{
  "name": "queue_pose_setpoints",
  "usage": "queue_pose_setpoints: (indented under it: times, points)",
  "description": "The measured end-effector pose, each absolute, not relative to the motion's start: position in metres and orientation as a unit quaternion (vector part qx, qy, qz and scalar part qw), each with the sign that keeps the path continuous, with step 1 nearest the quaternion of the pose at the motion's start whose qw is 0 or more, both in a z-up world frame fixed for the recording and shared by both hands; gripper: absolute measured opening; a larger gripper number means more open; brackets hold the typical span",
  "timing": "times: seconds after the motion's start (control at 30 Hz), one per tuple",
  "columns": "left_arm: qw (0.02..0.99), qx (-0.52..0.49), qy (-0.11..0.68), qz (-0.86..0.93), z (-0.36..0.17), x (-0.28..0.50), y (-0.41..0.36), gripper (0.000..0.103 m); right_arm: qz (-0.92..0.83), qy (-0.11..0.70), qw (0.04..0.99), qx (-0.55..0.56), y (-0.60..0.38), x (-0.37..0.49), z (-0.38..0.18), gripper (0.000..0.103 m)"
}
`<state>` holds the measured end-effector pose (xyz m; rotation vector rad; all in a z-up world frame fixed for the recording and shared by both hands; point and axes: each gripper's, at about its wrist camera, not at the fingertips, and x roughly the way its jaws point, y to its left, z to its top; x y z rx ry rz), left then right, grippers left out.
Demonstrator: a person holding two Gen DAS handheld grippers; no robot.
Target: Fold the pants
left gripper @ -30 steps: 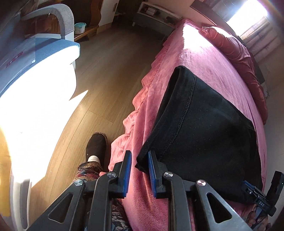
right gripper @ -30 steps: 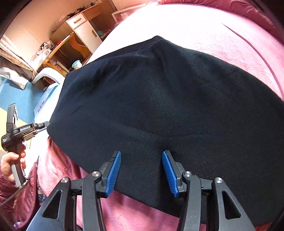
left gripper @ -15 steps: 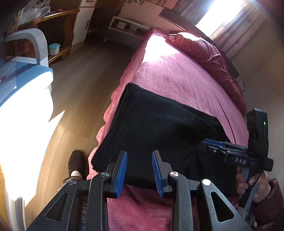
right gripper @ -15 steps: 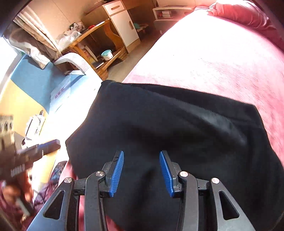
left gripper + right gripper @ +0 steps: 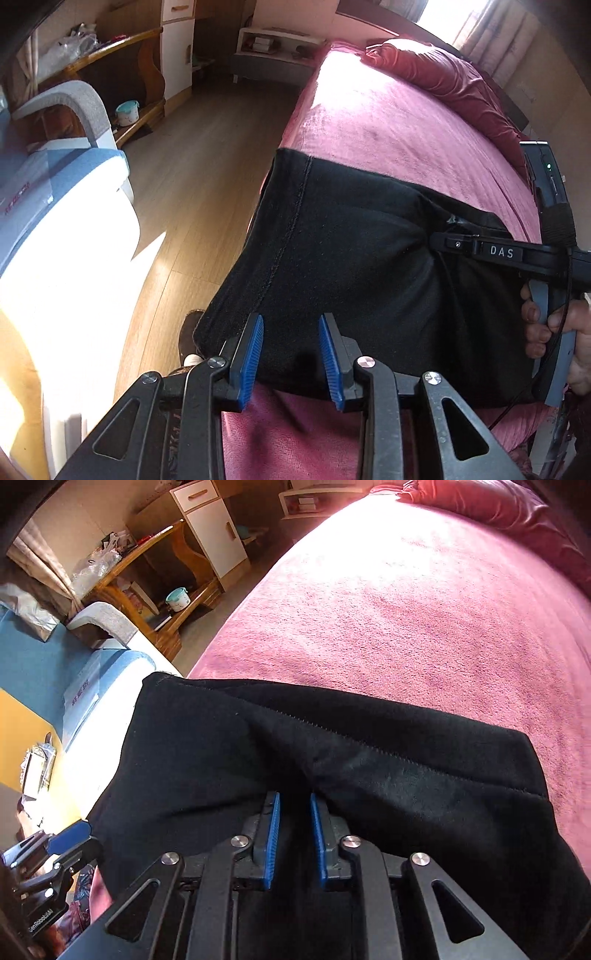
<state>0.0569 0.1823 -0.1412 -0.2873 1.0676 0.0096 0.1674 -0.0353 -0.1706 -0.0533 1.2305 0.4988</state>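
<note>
Right claw (image 5: 294, 836) closing, pinching pants (image 5: 369, 775) fold | left claw (image 5: 291, 360) spreading, empty

Black pants (image 5: 351, 258) on a pink bedspread (image 5: 388, 125); blue pads (image 5: 251, 354) on black grippers; tan wood floor (image 5: 192, 192)

White "DAS" on the right tool (image 5: 496, 253), "GenRobot.AI" on the left tool (image 5: 40, 919)

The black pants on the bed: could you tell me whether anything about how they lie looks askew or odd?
Yes. The black pants are not flat: a ridge of cloth is bunched up at the right gripper, whose jaws have just been closing on that fold. Their left edge also overhangs the side of the pink bed.
</note>
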Motion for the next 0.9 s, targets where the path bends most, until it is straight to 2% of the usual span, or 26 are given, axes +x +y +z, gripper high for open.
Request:
queue_pose_setpoints:
  times: [0.1,0.43,0.57,0.9]
  points:
    - [0.868,-0.129,0.479,0.003,-0.119,0.049,0.174,0.036,0.227,0.552,0.802,-0.027,-0.051,0.151,-0.157,0.028]
    - [0.895,-0.076,0.439,-0.033,-0.08,0.033,0.127,0.036,0.186,0.539,0.822,-0.009,-0.117,0.103,-0.145,0.034]
    - [0.896,-0.063,0.437,-0.05,-0.075,0.028,0.11,0.036,0.166,0.54,0.825,0.004,-0.14,0.09,-0.147,0.038]
    - [0.892,-0.042,0.442,-0.083,-0.077,0.031,0.077,0.036,0.096,0.535,0.838,0.051,-0.211,0.063,-0.148,0.041]
